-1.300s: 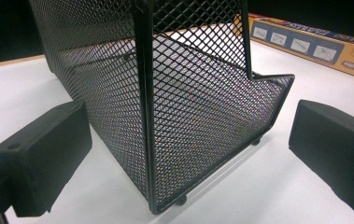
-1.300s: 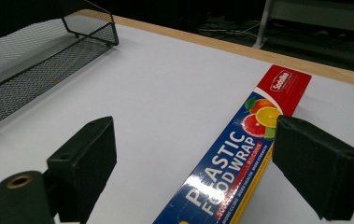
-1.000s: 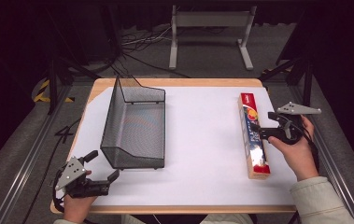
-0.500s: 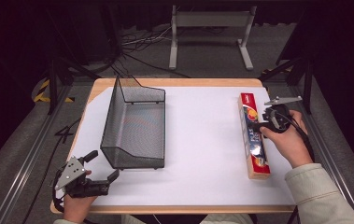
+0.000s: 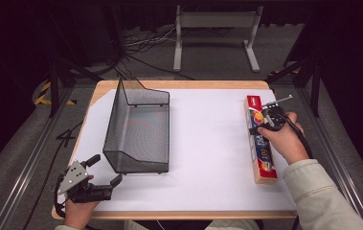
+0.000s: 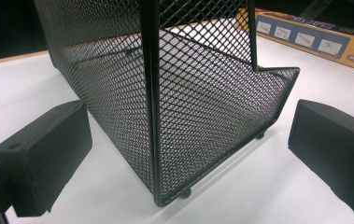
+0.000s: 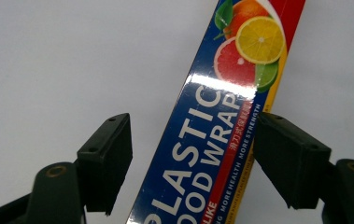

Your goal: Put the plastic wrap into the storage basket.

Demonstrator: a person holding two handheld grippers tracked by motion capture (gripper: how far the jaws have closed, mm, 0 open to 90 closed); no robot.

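My right gripper [image 5: 264, 120] hangs open over the plastic wrap box [image 5: 259, 143] lying along the table's [image 5: 208, 143] right edge; my left gripper [image 5: 103, 177] sits open beside the mesh basket [image 5: 138, 129].

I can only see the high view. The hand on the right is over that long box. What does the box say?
Observer: In the right gripper view, the box reads "PLASTIC FOOD WRAP", with citrus slices pictured.
Operator: Is the right gripper squeezing it yet?
Observer: No. The right gripper is open; its jaws stand either side of the box, with a gap showing at the left jaw.
Operator: And the other gripper?
Observer: The left gripper is open too, its jaws apart and facing a corner of the black mesh basket, not touching it.
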